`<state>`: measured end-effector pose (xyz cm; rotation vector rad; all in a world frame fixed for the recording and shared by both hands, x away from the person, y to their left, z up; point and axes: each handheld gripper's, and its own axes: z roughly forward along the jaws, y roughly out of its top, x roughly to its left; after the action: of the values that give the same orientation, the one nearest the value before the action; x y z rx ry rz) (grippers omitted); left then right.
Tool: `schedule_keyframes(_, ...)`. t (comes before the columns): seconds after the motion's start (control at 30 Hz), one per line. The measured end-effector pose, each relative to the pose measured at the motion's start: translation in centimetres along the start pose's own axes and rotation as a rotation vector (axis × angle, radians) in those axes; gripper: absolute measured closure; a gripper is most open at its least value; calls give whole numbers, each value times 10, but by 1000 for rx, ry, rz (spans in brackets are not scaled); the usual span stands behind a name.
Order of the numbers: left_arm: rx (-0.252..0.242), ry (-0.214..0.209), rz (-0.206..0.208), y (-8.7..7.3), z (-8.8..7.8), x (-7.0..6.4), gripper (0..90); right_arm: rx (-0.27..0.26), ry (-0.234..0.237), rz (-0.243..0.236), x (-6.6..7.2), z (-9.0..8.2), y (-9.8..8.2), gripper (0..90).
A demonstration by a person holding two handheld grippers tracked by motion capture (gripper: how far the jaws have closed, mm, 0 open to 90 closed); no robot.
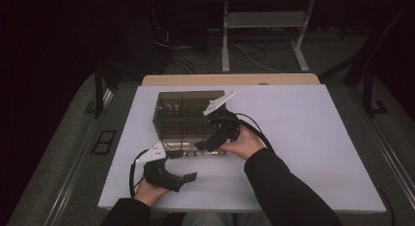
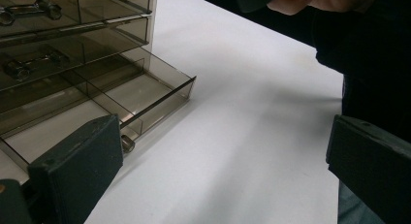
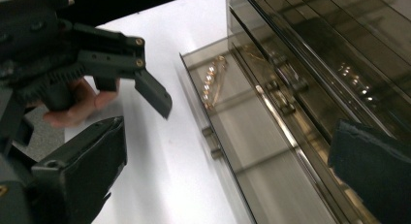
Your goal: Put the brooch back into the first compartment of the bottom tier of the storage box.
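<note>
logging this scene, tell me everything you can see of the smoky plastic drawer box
The drawer box is a small chest of translucent smoke-brown plastic with stacked shallow drawers, standing upright on the white table. Its bottom drawer is pulled out toward the person; dividers split it into compartments, and a small knob sits on its front. Upper drawers look shut, with metallic items inside. The right gripper is at its front; contact is unclear.

Smoky-brown clear drawer box [image 1: 182,116], white table [image 1: 303,138], black claws.
</note>
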<state>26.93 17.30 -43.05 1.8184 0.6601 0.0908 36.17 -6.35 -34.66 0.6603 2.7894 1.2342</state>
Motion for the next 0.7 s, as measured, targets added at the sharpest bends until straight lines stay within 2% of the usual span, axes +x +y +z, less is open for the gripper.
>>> schedule_keyframes(0.27, 2, 2, -4, 0, 1, 0, 0, -11, -21, 34, -4, -17, -23, 1)
schedule_keyframes(0.3, 1, 3, -4, 0, 1, 0, 0, -11, -22, 50, -4, -19, -25, 1)
schedule_keyframes(0.7, 3, 6, -3, -1, 0, 0, 0, -20, -57, 85, -11, -38, -49, 1)
